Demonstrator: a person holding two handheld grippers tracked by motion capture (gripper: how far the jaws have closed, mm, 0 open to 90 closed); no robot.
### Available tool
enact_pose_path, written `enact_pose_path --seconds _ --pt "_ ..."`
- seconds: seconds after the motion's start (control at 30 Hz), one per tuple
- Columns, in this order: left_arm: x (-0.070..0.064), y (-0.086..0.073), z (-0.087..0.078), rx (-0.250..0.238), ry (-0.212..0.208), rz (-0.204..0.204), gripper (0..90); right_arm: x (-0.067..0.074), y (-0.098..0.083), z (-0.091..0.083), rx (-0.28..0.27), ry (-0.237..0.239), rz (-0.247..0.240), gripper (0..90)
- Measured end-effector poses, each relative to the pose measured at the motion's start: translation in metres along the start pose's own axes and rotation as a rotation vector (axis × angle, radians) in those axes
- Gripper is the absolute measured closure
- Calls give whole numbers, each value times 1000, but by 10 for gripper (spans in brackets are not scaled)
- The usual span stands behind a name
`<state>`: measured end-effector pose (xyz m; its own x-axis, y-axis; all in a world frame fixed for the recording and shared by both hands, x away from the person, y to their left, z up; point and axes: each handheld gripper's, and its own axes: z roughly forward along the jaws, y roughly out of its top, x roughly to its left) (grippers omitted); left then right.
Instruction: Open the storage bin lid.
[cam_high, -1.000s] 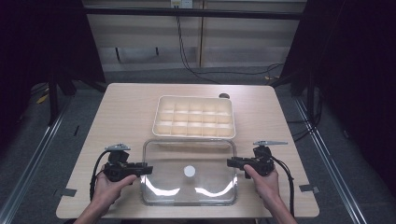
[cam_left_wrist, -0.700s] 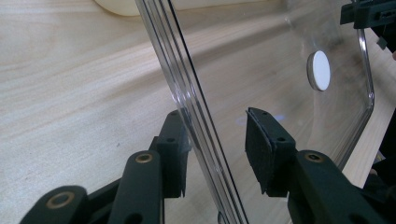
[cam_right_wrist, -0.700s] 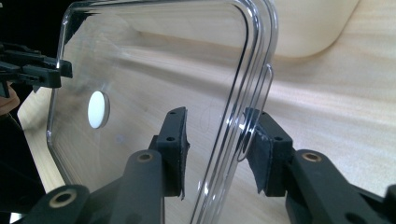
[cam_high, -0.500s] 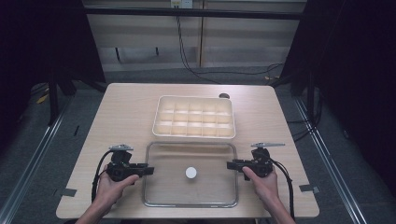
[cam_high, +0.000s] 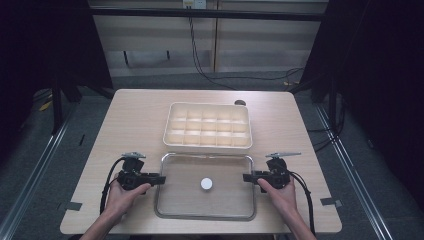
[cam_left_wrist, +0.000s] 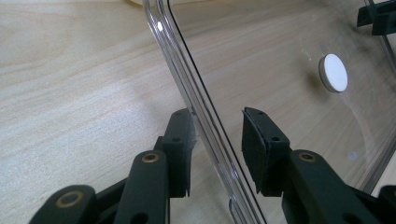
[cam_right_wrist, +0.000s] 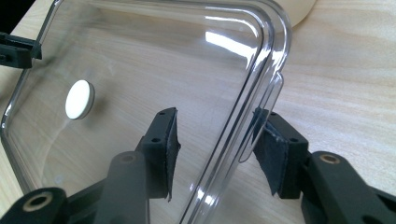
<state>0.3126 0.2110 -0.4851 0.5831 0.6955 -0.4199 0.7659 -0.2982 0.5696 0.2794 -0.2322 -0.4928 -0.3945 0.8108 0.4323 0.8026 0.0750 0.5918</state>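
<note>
A clear plastic lid with a white round knob lies flat on the wooden table, just in front of a cream compartment tray. My left gripper is at the lid's left edge. Its jaws have just been closing and straddle the rim: one pad is beside the rim, the other stands off it. My right gripper is at the lid's right edge. Its jaws have just been opening, with the rim between them and a gap at the inner pad.
The tray's far side leaves bare table to the left, right and back. A small dark round thing sits near the far edge. Tape marks lie at the front corners. Cables trail from both grippers towards the person.
A second ago the lid caught bright glare along its near edge; now it lies flat and dull on the table. Both hands have stayed at its side edges.
</note>
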Motion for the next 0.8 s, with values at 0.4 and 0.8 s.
enact_pose_path --seconds 0.4,0.8 --pt "0 -3 2 21 3 -2 614 4 -1 4 -4 -52 -34 460" --pt "-3 -1 2 11 38 20 561 5 -1 3 -7 -58 -42 423"
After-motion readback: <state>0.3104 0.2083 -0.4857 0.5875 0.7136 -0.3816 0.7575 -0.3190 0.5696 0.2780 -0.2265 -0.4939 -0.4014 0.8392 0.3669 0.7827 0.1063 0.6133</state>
